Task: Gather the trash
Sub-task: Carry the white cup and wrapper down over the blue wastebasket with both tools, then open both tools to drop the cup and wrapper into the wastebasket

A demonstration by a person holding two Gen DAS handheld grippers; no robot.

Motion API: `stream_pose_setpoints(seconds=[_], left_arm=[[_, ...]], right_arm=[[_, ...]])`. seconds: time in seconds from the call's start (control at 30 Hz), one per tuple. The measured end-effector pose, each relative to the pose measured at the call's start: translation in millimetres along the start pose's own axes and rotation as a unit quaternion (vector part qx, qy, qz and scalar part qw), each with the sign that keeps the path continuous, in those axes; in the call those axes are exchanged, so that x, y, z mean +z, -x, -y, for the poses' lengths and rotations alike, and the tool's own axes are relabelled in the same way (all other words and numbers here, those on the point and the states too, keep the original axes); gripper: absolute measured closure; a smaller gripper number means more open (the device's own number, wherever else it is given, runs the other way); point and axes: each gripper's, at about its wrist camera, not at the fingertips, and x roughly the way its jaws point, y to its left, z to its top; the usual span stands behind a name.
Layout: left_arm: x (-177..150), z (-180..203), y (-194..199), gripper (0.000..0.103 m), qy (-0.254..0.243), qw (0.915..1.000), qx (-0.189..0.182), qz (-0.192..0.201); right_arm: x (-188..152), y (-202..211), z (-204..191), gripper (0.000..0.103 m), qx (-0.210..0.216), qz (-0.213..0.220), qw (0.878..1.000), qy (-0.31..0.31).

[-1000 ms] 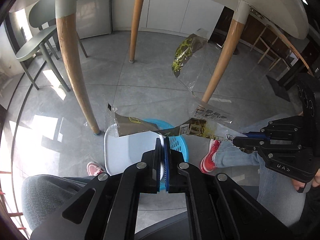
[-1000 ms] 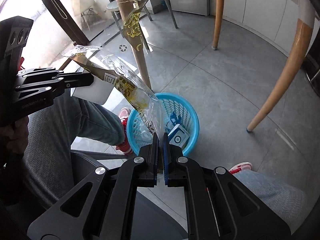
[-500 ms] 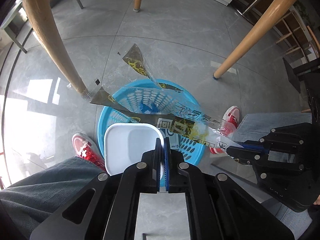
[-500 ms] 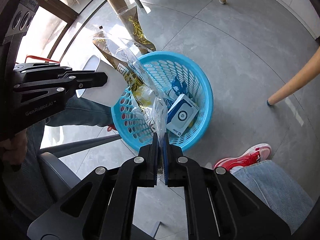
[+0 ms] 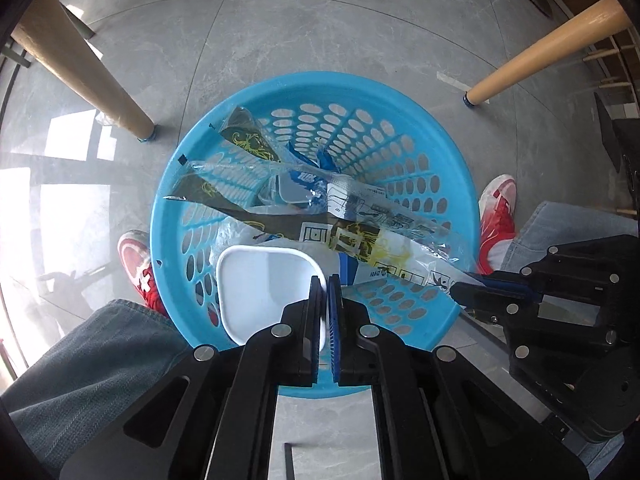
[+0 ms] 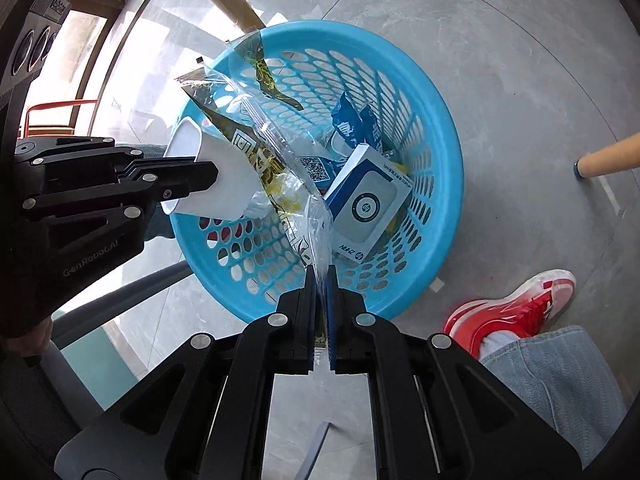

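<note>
A blue perforated trash basket (image 5: 436, 148) (image 6: 436, 92) stands on the floor below both grippers. My left gripper (image 5: 325, 280) is shut on the rim of a white plastic cup (image 5: 264, 280) (image 6: 224, 188), held inside the basket's near side. My right gripper (image 6: 320, 272) is shut on the end of a long clear plastic wrapper with yellow print (image 6: 276, 148) (image 5: 360, 236), which stretches across the basket's mouth. The right gripper also shows in the left wrist view (image 5: 460, 292). A white and blue box (image 6: 368, 204) and blue packets (image 6: 352, 128) lie in the basket.
Wooden table legs (image 5: 80, 64) (image 5: 540, 44) stand on the grey tiled floor beside the basket. The person's red shoes (image 5: 496, 220) (image 5: 140, 264) (image 6: 516, 308) and jeans-clad legs flank it. A dark chair base (image 6: 132, 284) lies at the left.
Both grippers have come down from under the table to the basket's mouth, carrying the cup and the wrapper. The wrapper now lies across the basket, and the cup is inside its rim.
</note>
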Motion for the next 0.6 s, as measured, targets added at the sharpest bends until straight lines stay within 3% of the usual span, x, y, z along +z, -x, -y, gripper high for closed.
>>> stream_pose_setpoints(seconds=[0.2,0.3,0.37,0.5,0.53,0.57,0.6], left_arm=[[9,0,-10,0.099,0.002,1.0000,-0.004,-0.006],[10,-1,-7,0.090,0.004,1.0000,0.004,-0.001],[9,-3,0,0.079,0.006,0.9999,0.008,0.005],[4,-7,21,0.067,0.011,0.9996,0.017,0.022],[2,-7,28,0.061,0.011,0.9993,0.021,0.028],[-2,-7,35,0.049,0.011,0.9989,0.029,0.035],[-5,-7,44,0.045,0.011,0.9987,0.027,0.043]], right_arm=[[6,-10,1,0.096,-0.005,-0.007,1.000,-0.005],[7,-6,3,0.089,-0.009,0.001,1.000,-0.010],[7,3,2,0.068,-0.016,0.014,1.000,-0.013],[3,26,-3,0.047,-0.034,0.041,0.999,-0.009],[0,33,-5,0.039,-0.039,0.048,0.998,-0.007],[-3,39,-7,0.036,-0.039,0.056,0.998,-0.005],[-6,46,-8,0.034,-0.041,0.062,0.997,-0.005]])
